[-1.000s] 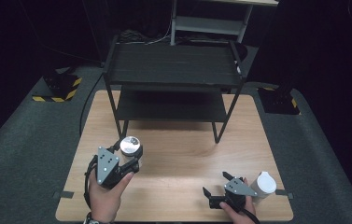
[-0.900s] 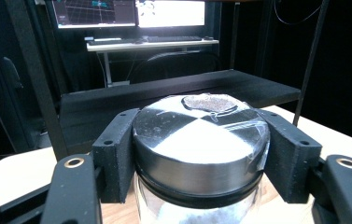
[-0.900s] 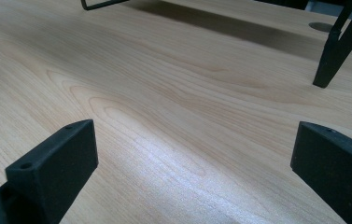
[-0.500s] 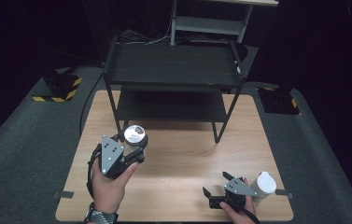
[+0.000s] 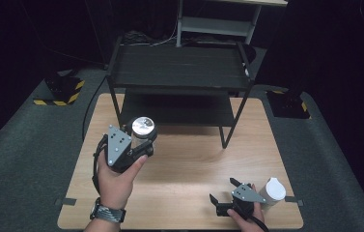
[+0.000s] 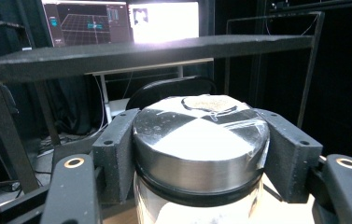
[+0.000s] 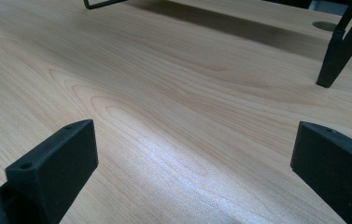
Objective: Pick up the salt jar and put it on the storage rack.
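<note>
A glass jar with a shiny silver lid [image 5: 143, 126] [image 6: 201, 144] is lifted off the wooden table, held upright in my left gripper [image 5: 141, 137] [image 6: 200, 154], whose black pads press on both sides just under the lid. It hangs in front of the black shelf rack [image 5: 179, 67]. My right gripper [image 5: 222, 192] [image 7: 187, 168] rests low on the table near the front right edge, jaws wide apart with only bare wood between them. A white cup-like object [image 5: 272, 191] stands just right of that hand.
The black two-level rack stands at the back of the table; its thin legs [image 5: 223, 130] [image 7: 339, 51] reach the wood. The upper shelf [image 6: 155, 46] spans above the jar. Lit monitors [image 6: 122, 18] glow behind. Dark carpet surrounds the table [image 5: 189, 164].
My left hand has raised the jar and carried it away from the front edge toward the rack. The right gripper has stayed where it was.
</note>
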Demonstrator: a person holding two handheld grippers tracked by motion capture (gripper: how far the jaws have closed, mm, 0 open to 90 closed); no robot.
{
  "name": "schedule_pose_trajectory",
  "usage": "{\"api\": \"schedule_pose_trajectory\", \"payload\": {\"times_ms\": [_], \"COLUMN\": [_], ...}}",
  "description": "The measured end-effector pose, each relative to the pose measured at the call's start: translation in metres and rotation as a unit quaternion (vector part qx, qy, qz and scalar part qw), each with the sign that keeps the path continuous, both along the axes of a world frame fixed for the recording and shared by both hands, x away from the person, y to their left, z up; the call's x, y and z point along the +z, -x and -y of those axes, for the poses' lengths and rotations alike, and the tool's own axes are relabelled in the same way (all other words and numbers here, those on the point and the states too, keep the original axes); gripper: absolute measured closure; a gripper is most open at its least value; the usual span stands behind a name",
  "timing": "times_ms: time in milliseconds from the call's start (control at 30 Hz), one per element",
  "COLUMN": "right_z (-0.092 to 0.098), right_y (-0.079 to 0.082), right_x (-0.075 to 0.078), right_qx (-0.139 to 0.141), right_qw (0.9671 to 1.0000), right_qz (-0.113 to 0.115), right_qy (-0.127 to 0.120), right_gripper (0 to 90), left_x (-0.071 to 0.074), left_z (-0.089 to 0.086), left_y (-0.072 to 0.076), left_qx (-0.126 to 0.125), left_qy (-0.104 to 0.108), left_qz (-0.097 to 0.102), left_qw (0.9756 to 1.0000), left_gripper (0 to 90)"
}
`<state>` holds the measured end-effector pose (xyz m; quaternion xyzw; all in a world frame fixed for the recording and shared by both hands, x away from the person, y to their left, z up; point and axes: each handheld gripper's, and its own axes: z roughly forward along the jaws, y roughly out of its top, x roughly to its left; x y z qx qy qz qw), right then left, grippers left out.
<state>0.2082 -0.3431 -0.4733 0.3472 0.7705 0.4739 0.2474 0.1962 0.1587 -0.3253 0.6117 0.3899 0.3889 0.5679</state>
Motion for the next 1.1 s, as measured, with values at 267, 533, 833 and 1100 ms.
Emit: {"api": "schedule_pose_trajectory", "payload": {"times_ms": [267,533,833,1100], "right_z": [0.0,0.0,0.0,0.001], "right_y": [-0.001,-0.001,-0.001,-0.001], "right_x": [0.0,0.0,0.0,0.0], "right_qx": [0.001,0.001,0.002,0.002], "right_qw": [1.0,1.0,1.0,1.0], "right_qz": [0.0,0.001,0.001,0.001], "right_qy": [0.0,0.001,0.001,-0.001], "right_gripper": [0.5,0.5,0.5,0.4], "left_x": [0.013,0.029,0.042,0.053], "left_z": [0.004,0.01,0.016,0.018], "left_y": [-0.008,-0.016,-0.024,-0.033], "left_qx": [-0.002,-0.005,-0.005,-0.001], "left_qy": [0.002,0.0,0.006,0.016], "left_qz": [0.008,0.018,0.022,0.025], "left_qw": [1.0,0.9998,0.9997,0.9996], "left_gripper": [35.0,35.0,35.0,35.0]}}
